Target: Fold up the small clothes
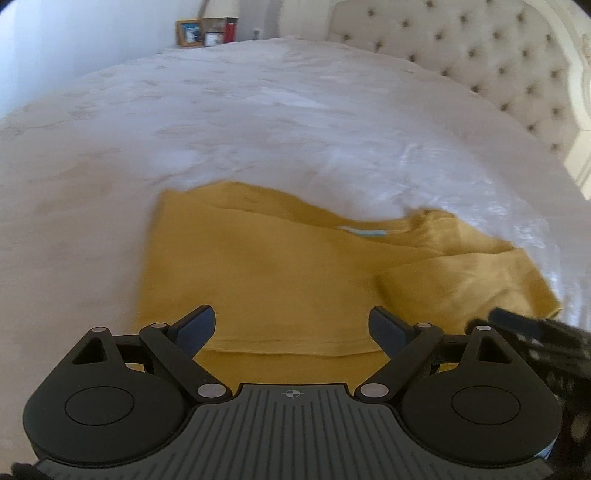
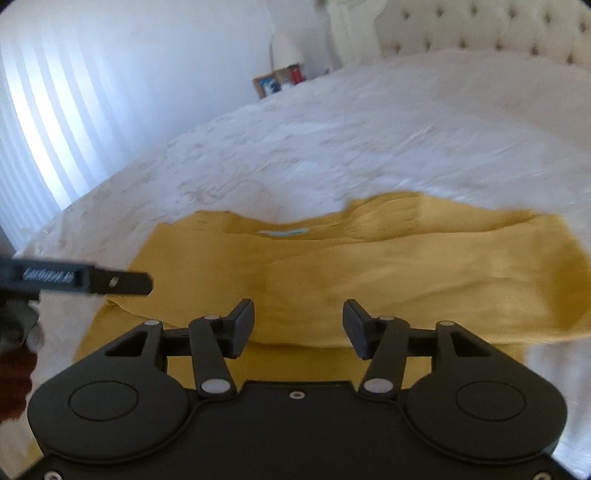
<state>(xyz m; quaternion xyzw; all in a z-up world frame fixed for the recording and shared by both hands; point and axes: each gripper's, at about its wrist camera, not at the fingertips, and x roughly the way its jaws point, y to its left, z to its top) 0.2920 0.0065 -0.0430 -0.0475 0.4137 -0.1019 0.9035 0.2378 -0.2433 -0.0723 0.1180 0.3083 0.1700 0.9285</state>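
A mustard-yellow garment (image 1: 280, 273) lies partly folded on a white bed (image 1: 258, 122), a light blue label (image 1: 364, 232) showing at its neckline. A folded-over flap (image 1: 461, 280) rests on its right side. My left gripper (image 1: 291, 323) hovers open over the garment's near edge, nothing between its fingers. In the right wrist view the same garment (image 2: 369, 269) spreads ahead, label (image 2: 284, 232) at the far edge. My right gripper (image 2: 298, 325) is open above the near fold, holding nothing. The other gripper's finger (image 2: 122, 282) juts in from the left.
A tufted cream headboard (image 1: 480, 55) rises at the bed's far right. A framed picture (image 1: 190, 33) and jars (image 1: 218, 31) stand beyond the far edge. Striped window light falls on the wall (image 2: 55, 129) at left. White bedspread (image 2: 369, 129) stretches beyond the garment.
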